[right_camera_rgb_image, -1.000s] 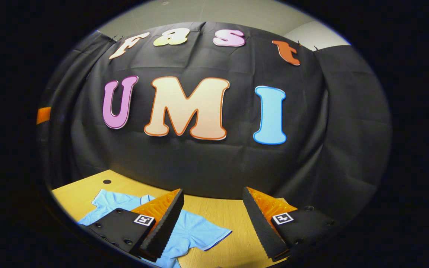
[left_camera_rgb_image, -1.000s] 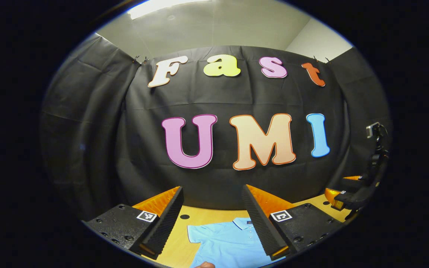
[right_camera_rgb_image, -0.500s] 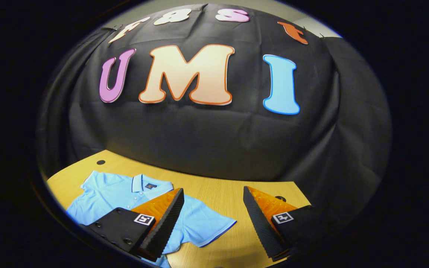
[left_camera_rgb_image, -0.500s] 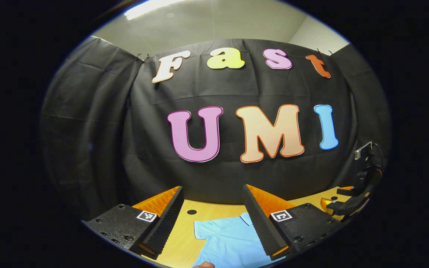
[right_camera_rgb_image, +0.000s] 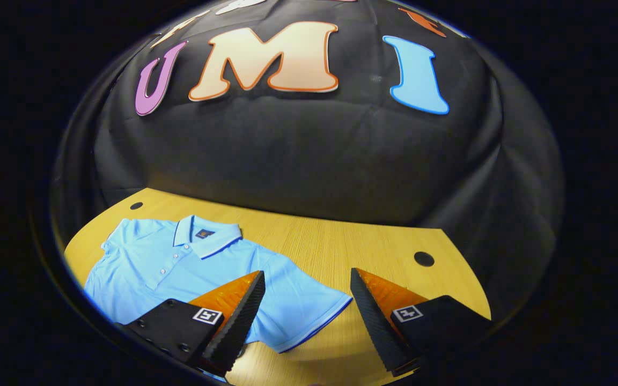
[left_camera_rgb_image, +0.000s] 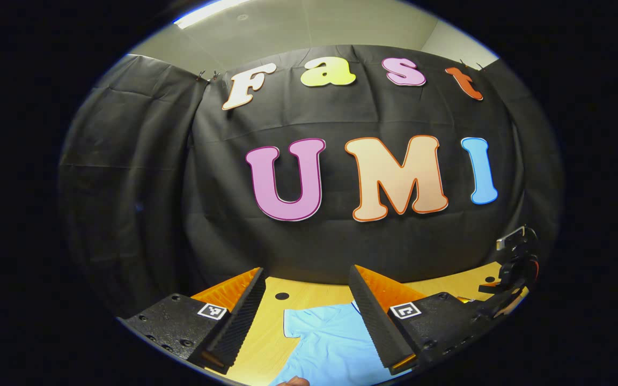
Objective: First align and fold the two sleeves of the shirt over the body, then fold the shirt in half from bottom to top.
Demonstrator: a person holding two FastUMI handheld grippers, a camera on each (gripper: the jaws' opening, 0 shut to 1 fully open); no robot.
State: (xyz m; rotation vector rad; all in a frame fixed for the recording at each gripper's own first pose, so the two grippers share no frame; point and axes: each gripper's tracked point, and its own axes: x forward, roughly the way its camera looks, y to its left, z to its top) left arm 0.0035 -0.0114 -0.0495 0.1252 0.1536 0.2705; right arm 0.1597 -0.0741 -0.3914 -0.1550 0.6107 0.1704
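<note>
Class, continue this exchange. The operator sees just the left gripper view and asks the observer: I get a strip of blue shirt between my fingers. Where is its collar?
Observer: The right gripper view shows the collar lying flat at the wall-side end of the shirt.
Operator: Is the sleeve nearest the right hand-held gripper folded?
Observer: No; that sleeve lies spread on the table.
Operator: Is that gripper gripping anything?
Observer: No; it is open, holding nothing.
</note>
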